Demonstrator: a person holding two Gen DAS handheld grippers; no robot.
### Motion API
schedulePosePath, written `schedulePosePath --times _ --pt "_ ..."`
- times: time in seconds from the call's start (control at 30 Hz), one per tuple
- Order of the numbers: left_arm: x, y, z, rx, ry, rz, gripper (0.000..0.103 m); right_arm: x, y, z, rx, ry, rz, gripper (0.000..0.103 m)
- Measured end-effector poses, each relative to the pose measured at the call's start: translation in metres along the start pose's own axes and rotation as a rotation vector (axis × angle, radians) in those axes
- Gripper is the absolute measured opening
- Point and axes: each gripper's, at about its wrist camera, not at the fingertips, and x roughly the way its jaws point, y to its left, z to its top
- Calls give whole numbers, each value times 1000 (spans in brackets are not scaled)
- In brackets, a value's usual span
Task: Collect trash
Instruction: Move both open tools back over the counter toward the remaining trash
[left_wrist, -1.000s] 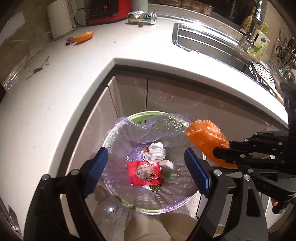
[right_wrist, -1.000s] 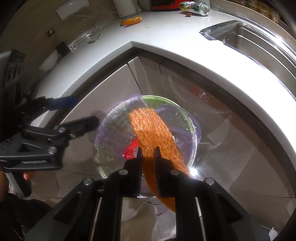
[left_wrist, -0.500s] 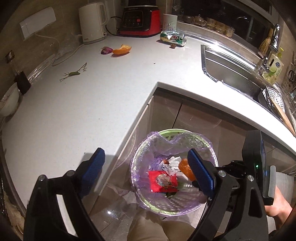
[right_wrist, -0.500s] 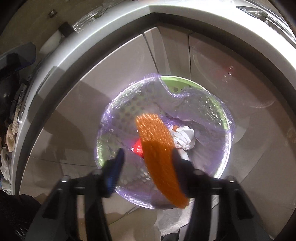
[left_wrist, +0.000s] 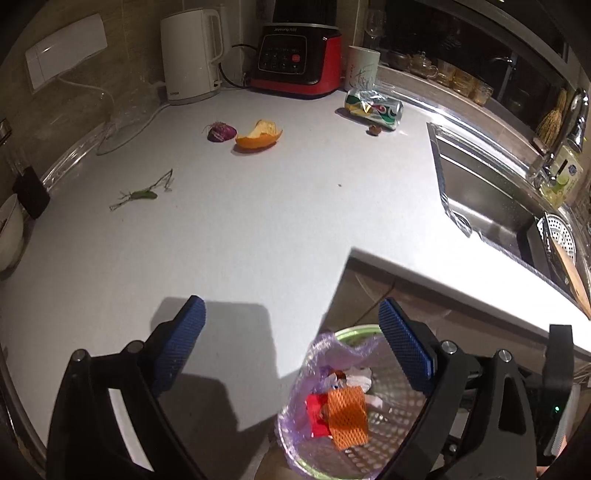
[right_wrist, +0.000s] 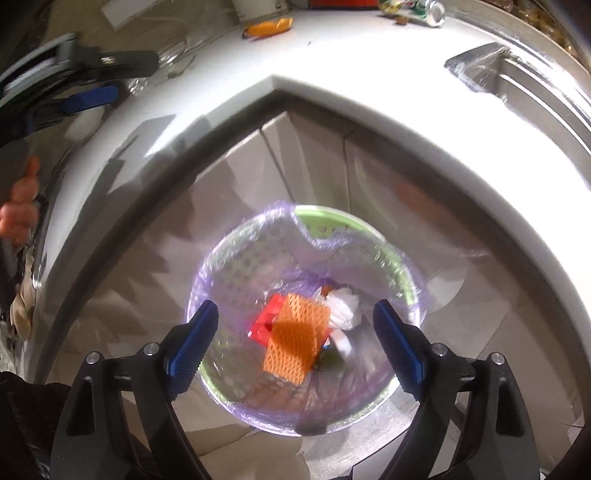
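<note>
A green bin with a purple liner (right_wrist: 258, 236) stands on the floor below the counter corner; its rim also shows in the left wrist view (left_wrist: 354, 329). Inside lie an orange foam net (right_wrist: 299, 341), a red wrapper (right_wrist: 267, 321) and white crumpled paper (right_wrist: 343, 306); the net also shows in the left wrist view (left_wrist: 347, 415). My right gripper (right_wrist: 295, 343) is open and empty above the bin. My left gripper (left_wrist: 291, 347) is open and empty over the counter edge. On the counter lie an orange peel (left_wrist: 258, 134), a purple onion scrap (left_wrist: 221, 132), a crushed can (left_wrist: 373, 107) and a green stem (left_wrist: 142, 194).
A white kettle (left_wrist: 192, 55), a red appliance (left_wrist: 295, 61) and a cup (left_wrist: 362, 72) stand at the back of the white counter (left_wrist: 240, 229). A steel sink (left_wrist: 487, 199) is at the right. Cabinet doors (right_wrist: 314, 166) stand behind the bin.
My right gripper opened and the orange foam net dropped into the bin. My left gripper rose and swung back over the counter.
</note>
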Motion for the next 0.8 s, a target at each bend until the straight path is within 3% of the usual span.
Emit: schedulePosePath --times 0.2,0.37,0.53,0.67,0.8 --pt "37 45 66 -25 -37 67 91 -20 -6 26 63 -62 -41 87" --pt "63 95 97 55 -72 127 91 -17 -4 46 96 -61 -60 87" --pt "85 143 114 120 -59 70 91 -11 2 65 132 -78 -56 87" --pt "100 160 119 203 -62 7 90 -8 2 78 160 -83 -64 87" --pt "116 158 115 332 -34 -19 77 -4 3 86 164 -72 -72 87"
